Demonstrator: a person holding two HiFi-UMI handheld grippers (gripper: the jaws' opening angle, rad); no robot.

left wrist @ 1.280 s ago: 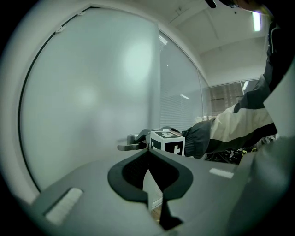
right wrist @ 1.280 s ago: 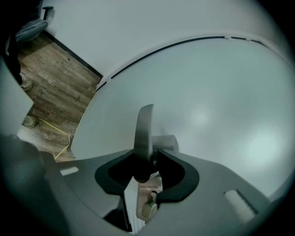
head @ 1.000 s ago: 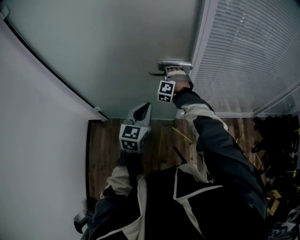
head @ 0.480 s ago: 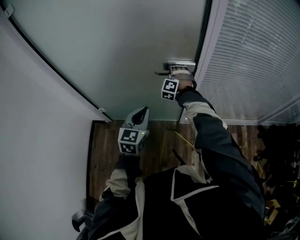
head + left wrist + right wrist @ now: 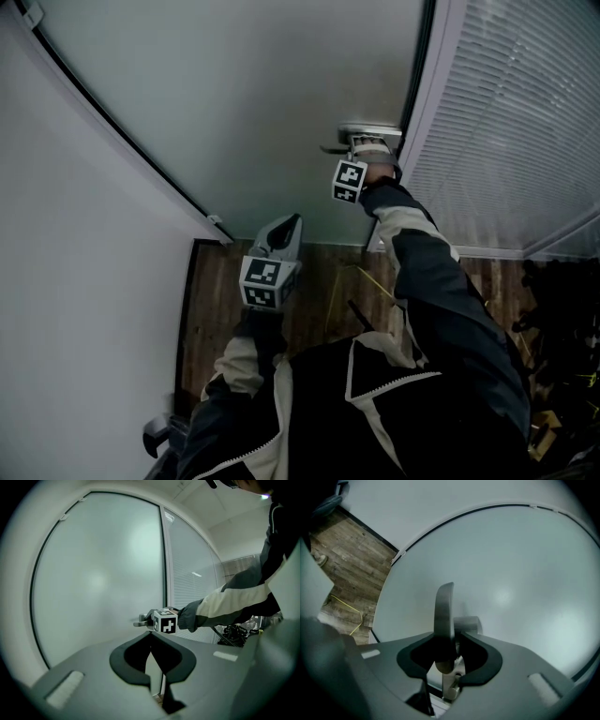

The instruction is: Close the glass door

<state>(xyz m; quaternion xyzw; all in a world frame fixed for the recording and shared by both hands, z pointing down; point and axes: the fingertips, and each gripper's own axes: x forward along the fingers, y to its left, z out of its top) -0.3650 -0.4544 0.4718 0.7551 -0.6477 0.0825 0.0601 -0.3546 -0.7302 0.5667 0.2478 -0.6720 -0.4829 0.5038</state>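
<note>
The frosted glass door (image 5: 234, 112) fills the top of the head view. Its metal lever handle (image 5: 349, 142) is near the door's right edge. My right gripper (image 5: 361, 150) is shut on that handle. In the right gripper view the lever (image 5: 444, 616) stands upright between the jaws of the right gripper (image 5: 449, 660). My left gripper (image 5: 289, 225) hangs lower, in front of the glass and apart from it. Its jaws are shut on nothing, as the left gripper (image 5: 151, 644) view shows. A narrow dark strip runs between the door's edge and the frame.
A fixed panel with white blinds (image 5: 506, 122) stands right of the door. A pale wall (image 5: 75, 281) closes the left side. Below is a wooden floor (image 5: 309, 300) with a yellow cable (image 5: 366, 277) on it and dark clutter (image 5: 562, 309) at the right.
The right gripper, the handle and the door edge have shifted slightly to the right in the head view. The left gripper moved a little with them. Both grips are unchanged.
</note>
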